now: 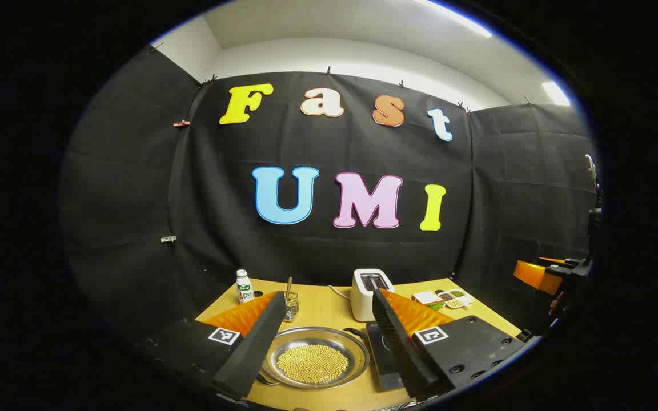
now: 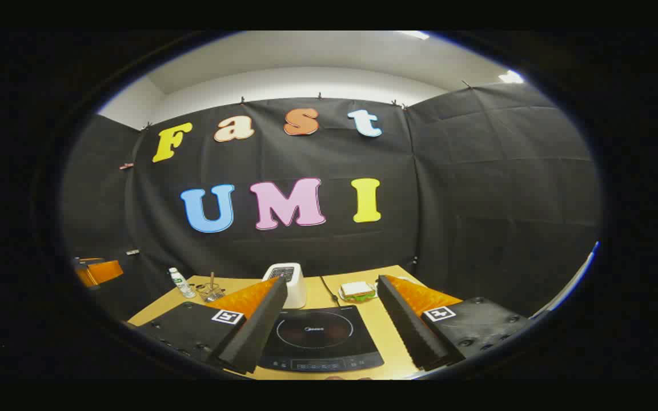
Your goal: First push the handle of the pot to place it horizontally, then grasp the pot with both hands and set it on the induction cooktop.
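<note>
The left tongs (image 1: 324, 342) hang wide open above the desk (image 1: 323, 311), holding nothing. Between their fingers lies the pot (image 1: 313, 357), a shallow metal pan filled with yellow beans, resting on the desk just beside the induction cooktop (image 1: 383, 357) to its right. A white toaster (image 1: 370, 294) stands behind the pot, and a small bottle (image 1: 243, 286) stands at the far left. The right tongs (image 2: 329, 325) are also wide open and empty, over the cooktop (image 2: 317, 339). A sandwich (image 2: 356, 290) lies behind it.
</note>
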The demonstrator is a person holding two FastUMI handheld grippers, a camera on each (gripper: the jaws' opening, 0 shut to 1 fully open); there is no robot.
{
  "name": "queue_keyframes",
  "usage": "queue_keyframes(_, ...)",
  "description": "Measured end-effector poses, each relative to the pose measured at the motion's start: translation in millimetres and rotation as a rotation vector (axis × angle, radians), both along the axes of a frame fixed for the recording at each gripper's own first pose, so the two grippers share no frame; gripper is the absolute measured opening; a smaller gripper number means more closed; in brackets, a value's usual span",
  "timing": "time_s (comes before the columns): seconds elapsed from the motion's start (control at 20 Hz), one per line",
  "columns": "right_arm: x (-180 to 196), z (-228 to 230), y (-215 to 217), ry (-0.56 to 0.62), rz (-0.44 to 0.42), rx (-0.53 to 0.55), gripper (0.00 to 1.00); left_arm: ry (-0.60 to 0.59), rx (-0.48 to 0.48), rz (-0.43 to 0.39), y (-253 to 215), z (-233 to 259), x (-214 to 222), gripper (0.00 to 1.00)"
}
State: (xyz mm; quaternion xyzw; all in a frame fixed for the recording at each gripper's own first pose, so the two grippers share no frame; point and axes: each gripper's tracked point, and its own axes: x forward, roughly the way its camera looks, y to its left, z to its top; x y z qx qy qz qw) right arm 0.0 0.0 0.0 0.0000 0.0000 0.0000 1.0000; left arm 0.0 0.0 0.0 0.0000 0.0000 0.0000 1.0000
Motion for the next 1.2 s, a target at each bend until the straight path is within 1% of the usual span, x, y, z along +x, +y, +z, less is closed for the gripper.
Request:
queue_keyframes(0.25, -4.6, 0.1, -4.0, -0.001, -0.007, -0.009, 0.98, -0.017, -0.016, -0.017, -2.6, 0.2, 3.1, 0.95)
queue_keyframes(0.5, -8.0, -0.3, -3.9, -0.004, -0.007, -0.015, 0.98, -0.014, -0.013, -0.017, -1.8, -2.9, 4.6, 0.95)
queue_keyframes(0.9, -10.0, -5.5, 2.2, 0.007, 0.008, -0.023, 0.98, 0.013, -0.033, -0.021, 1.6, -17.5, 4.2, 0.95)
queue_keyframes(0.95, -9.3, -6.2, 3.6, 0.010, 0.011, -0.025, 0.98, 0.018, -0.038, -0.022, 2.7, -18.6, 4.3, 0.93)
queue_keyframes(1.0, -9.1, -6.6, 3.9, 0.010, 0.013, -0.028, 0.98, 0.024, -0.042, -0.023, 3.1, -21.0, 5.3, 0.93)
queue_keyframes(1.05, -8.9, -6.2, 5.0, 0.011, 0.014, -0.030, 0.98, 0.029, -0.045, -0.022, 3.6, -22.4, 6.1, 0.95)
queue_keyframes(1.2, -8.0, -8.6, 5.9, 0.014, 0.015, -0.027, 0.98, 0.046, -0.047, -0.024, 5.8, -28.1, 9.5, 0.95)
